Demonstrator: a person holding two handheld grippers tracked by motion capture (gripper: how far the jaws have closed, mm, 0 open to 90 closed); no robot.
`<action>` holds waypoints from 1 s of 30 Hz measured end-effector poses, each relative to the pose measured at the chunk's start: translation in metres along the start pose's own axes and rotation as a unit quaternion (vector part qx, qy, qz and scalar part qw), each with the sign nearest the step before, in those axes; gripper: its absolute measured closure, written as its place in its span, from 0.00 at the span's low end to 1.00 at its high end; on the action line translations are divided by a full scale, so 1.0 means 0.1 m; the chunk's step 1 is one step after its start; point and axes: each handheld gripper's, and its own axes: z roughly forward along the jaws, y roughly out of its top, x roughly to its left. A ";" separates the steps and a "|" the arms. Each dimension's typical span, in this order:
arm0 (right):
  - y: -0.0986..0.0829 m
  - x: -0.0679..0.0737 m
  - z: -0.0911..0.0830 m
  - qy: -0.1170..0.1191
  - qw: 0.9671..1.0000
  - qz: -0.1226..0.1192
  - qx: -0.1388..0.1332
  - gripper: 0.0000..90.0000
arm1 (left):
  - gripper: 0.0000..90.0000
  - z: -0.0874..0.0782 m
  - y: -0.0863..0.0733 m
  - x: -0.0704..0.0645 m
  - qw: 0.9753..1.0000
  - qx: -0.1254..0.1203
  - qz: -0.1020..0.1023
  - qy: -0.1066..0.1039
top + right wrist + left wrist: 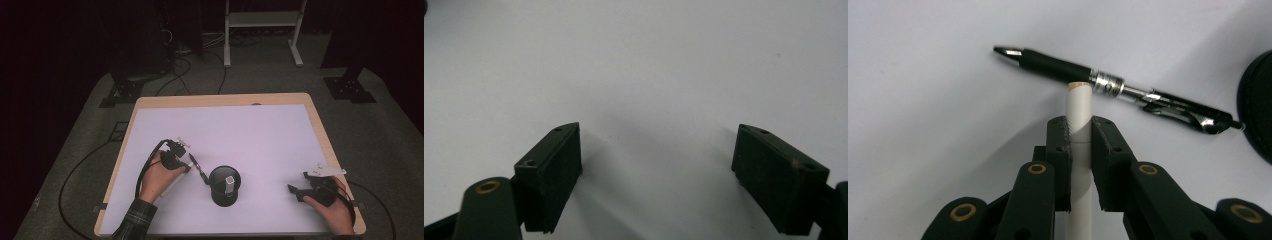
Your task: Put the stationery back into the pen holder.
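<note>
My left tool [1079,131] is pinching a white stick [1079,107], light, stiff and smooth, so I grip mid-shaft; just past its tip lies a black pen [1108,85] on the desk [923,125]; my right tool [656,150] rests spread and empty.

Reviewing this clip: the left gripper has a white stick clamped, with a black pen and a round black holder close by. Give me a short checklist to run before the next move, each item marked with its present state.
1. Left gripper has a grip on the white stick: ok, jaws closed on both sides of it.
2. Stick sits straight between the jaws: ok, it runs along them in the left gripper view.
3. Stick tip apart from the black pen: cannot tell, the tip meets the pen's barrel in that view.
4. Black holder upright with its mouth free: ok, though one pale item already stands inside.
5. Right gripper out of the way: ok, jaws spread wide, resting at the table's right edge.
</note>
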 end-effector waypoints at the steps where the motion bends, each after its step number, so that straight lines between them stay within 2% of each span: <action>1: 0.00 0.00 0.00 0.000 1.000 0.000 0.000 0.21 | 0.88 -0.01 0.00 0.00 1.000 -0.006 0.001 0.001; 10: 0.00 0.00 0.00 0.000 1.000 -0.001 -0.001 0.21 | 0.88 -0.15 -0.03 -0.02 0.999 -0.042 0.002 -0.017; 14: 0.00 0.00 0.00 0.000 1.000 0.000 0.000 0.21 | 0.88 -0.22 -0.05 -0.02 0.997 -0.068 0.006 -0.021; 18: 0.00 0.00 0.00 0.000 1.000 0.000 0.000 0.21 | 0.88 -0.31 -0.06 -0.03 0.993 -0.108 0.002 -0.039; 19: 0.00 0.00 0.00 0.000 1.000 0.000 0.000 0.21 | 0.88 -0.31 -0.06 -0.03 0.993 -0.108 0.002 -0.039; 21: 0.00 0.00 0.00 0.000 1.000 0.000 0.000 0.21 | 0.88 -0.34 -0.07 -0.03 0.992 -0.119 0.001 -0.046; 23: 0.00 0.00 0.00 0.000 1.000 0.000 0.000 0.21 | 0.88 -0.37 -0.08 -0.03 0.990 -0.131 -0.002 -0.050; 24: 0.00 0.00 0.00 0.000 1.000 0.000 0.000 0.21 | 0.88 -0.39 -0.08 -0.03 0.988 -0.143 -0.001 -0.054; 26: 0.00 0.00 0.00 0.000 1.000 0.000 0.000 0.21 | 0.88 -0.40 -0.08 -0.03 0.987 -0.148 -0.003 -0.055; 27: 0.00 0.00 0.00 0.000 1.000 0.000 0.000 0.21 | 0.88 -0.43 -0.08 -0.03 0.985 -0.160 0.000 -0.058; 29: 0.00 0.00 0.00 0.000 1.000 0.000 0.000 0.21 | 0.88 -0.44 -0.08 -0.03 0.985 -0.164 0.002 -0.061; 30: 0.00 0.00 0.00 0.000 1.000 0.000 0.000 0.21 | 0.88 -0.45 -0.08 -0.04 0.983 -0.170 0.002 -0.063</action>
